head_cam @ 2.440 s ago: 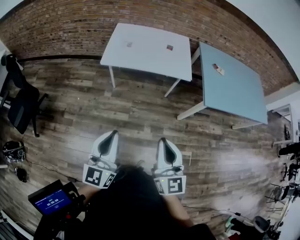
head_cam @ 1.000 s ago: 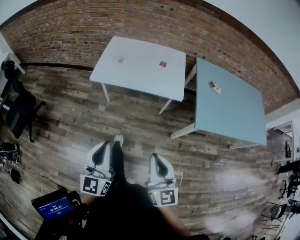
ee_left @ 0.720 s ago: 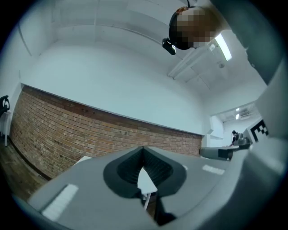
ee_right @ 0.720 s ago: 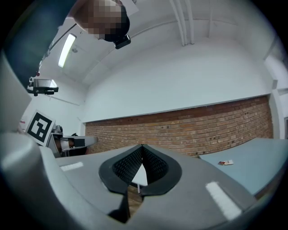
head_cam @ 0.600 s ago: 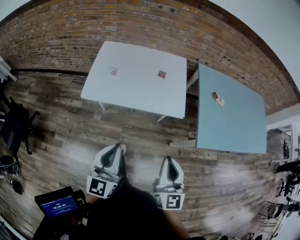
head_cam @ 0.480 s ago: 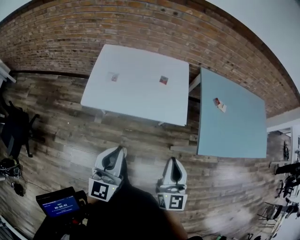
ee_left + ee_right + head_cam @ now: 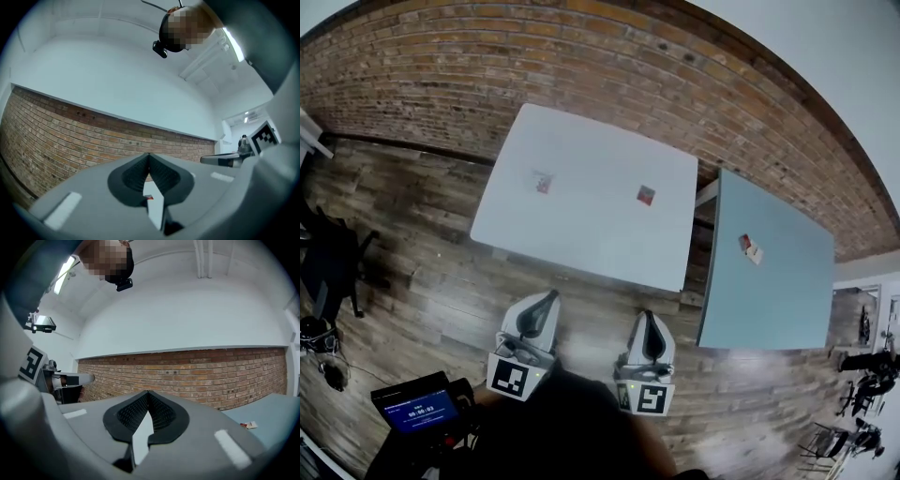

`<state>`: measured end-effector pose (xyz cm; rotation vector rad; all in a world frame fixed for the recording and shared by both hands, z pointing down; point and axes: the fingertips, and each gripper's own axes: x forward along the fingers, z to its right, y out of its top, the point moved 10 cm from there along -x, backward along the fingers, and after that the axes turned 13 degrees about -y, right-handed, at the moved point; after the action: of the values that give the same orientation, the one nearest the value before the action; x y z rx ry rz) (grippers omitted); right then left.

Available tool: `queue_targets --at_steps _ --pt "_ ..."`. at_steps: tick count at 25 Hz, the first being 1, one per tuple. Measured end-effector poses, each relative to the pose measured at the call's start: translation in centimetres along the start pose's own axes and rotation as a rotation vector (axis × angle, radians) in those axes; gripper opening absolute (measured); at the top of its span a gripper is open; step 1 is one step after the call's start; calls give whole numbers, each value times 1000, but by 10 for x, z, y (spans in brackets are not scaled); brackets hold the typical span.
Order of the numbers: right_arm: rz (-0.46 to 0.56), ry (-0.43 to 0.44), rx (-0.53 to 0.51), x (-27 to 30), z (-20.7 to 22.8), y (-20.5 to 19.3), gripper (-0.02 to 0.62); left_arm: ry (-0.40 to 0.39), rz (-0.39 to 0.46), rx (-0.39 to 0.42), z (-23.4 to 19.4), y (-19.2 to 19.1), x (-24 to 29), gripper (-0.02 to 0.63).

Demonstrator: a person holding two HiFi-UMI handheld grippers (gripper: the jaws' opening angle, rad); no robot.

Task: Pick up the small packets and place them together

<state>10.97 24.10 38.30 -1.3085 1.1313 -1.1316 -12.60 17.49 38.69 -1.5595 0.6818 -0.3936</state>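
Nearest the person, the left claw [image 7: 547,300] and the right claw [image 7: 648,321] hang side by side over the wooden floor [image 7: 431,272], just short of the front edge of the white tabletop [image 7: 581,225]. Each claw has its jaws pressed together with nothing between them, as both gripper views confirm.

On the white tabletop lie two of the small packets, well apart: a pale packet [image 7: 543,182] toward the left and a red packet [image 7: 646,195] toward the right. Further right, on the blue tabletop [image 7: 769,300], a pair of packets [image 7: 750,249] lie touching each other; the right gripper view shows them low at its edge. Behind both runs the brick wall [image 7: 487,56].

The step in hand looks like the reach to the first packet, and nothing is gathered yet. To do it well, each claw should spread its jaws before it comes down, then descend flat over its own packet so the thin edge slips between the pads. The touching pair seems a sensible gathering spot, so carry the others there
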Motion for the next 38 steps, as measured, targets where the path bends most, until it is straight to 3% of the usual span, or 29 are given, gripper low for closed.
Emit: queue_targets --at_steps 9,20,30,34,38 --pt "21 4 -4 73 -18 -1 2 38 -13 26 -53 -6 39 0" --pt "25 108 28 136 -3 -10 3 134 -6 79 -80 -22 98 0" --pt "31 175 49 208 44 -15 2 189 -72 72 -89 -53 159 0" --pt "2 195 45 231 62 -21 2 227 -144 75 -102 -74 168 0" --pt "-15 199 29 241 69 -25 2 263 -234 -5 -125 -102 161 0"
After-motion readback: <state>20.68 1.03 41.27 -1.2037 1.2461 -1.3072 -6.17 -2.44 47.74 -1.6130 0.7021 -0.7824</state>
